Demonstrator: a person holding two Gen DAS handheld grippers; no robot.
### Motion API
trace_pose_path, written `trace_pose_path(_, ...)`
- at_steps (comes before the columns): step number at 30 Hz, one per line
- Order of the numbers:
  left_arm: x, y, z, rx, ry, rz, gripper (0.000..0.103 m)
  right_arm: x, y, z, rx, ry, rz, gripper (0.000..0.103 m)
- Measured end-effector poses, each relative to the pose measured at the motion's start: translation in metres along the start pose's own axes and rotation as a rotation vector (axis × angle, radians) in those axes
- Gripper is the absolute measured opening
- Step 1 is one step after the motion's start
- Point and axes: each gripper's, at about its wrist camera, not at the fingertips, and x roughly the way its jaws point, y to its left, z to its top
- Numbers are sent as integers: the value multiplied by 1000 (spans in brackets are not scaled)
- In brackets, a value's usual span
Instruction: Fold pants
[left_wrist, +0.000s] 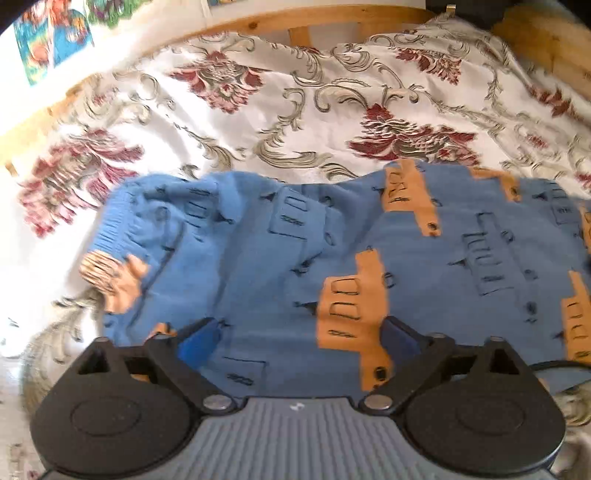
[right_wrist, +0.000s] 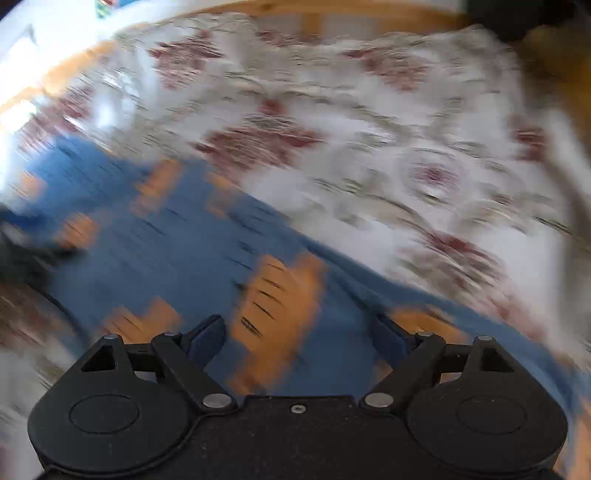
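Pants (left_wrist: 258, 266) blue, orange truck print, rumpled on floral bedspread (left_wrist: 295, 110).

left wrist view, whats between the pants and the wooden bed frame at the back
Only the floral bedspread lies between the blue pants and the wooden bed frame; nothing else sits on that stretch. The left wrist view shows this clearly.

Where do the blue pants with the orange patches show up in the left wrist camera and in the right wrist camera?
Left wrist view: the blue pants span the lower middle, elastic waistband at the left, just beyond the open left gripper.
Right wrist view: the pants, blurred, run from the left edge down to the lower right, beyond the open right gripper.
Shared landmark: the floral bedspread under the pants.
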Motion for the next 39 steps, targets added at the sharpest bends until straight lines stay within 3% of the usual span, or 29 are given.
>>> trace_pose_path(3, -3, 9, 5, -33, 79, 36, 103, -37, -10, -26, 94, -57, -226, 102)
trace_pose_path(4, -6, 14, 5, -47, 107, 52, 103, -48, -16, -33, 132, -68, -268, 102)
trace_pose_path(7, -18, 23, 3, -89, 144, 126, 103, -91, -35, -55, 290, -101, -327, 102)
trace_pose_path(9, -33, 22, 7, -123, 118, 102, 103, -115, -44, -75, 379, -158, -352, 102)
trace_pose_path(12, -48, 0, 31, -100, 59, -41, 103, -136, -64, -102, 541, -203, -388, 102)
trace_pose_path(14, -57, -32, 58, -26, 4, -165, 103, -135, -84, -111, 672, -208, -333, 102)
trace_pose_path(18, -75, -118, 114, 234, -132, -509, 103, -136, -114, -136, 940, -269, -154, 102)
trace_pose_path(20, -81, -169, 146, 433, -88, -627, 103, -128, -124, -154, 1081, -282, 5, 101)
trace_pose_path(21, -85, -194, 160, 530, -46, -660, 103, -127, -127, -160, 1121, -291, 43, 100)
trace_pose_path(23, -92, -233, 177, 692, 33, -704, 102, -126, -132, -162, 1145, -304, 31, 96)
trace_pose_path(25, -97, -262, 185, 829, 46, -766, 102, -125, -137, -162, 1189, -325, 4, 90)
trace_pose_path(27, -98, -288, 189, 944, -49, -828, 102, -119, -139, -162, 1220, -321, -48, 80)
trace_pose_path(29, -86, -307, 190, 972, -117, -908, 98, -117, -139, -163, 1232, -318, -77, 73)
trace_pose_path(31, -61, -326, 190, 958, -67, -977, 89, -115, -139, -164, 1253, -320, -94, 66)
trace_pose_path(34, -22, -353, 187, 982, 171, -1075, 77, -113, -144, -168, 1329, -333, -78, 62)
trace_pose_path(39, 17, -368, 184, 957, 334, -1203, 74, -111, -152, -185, 1490, -347, -16, 43)
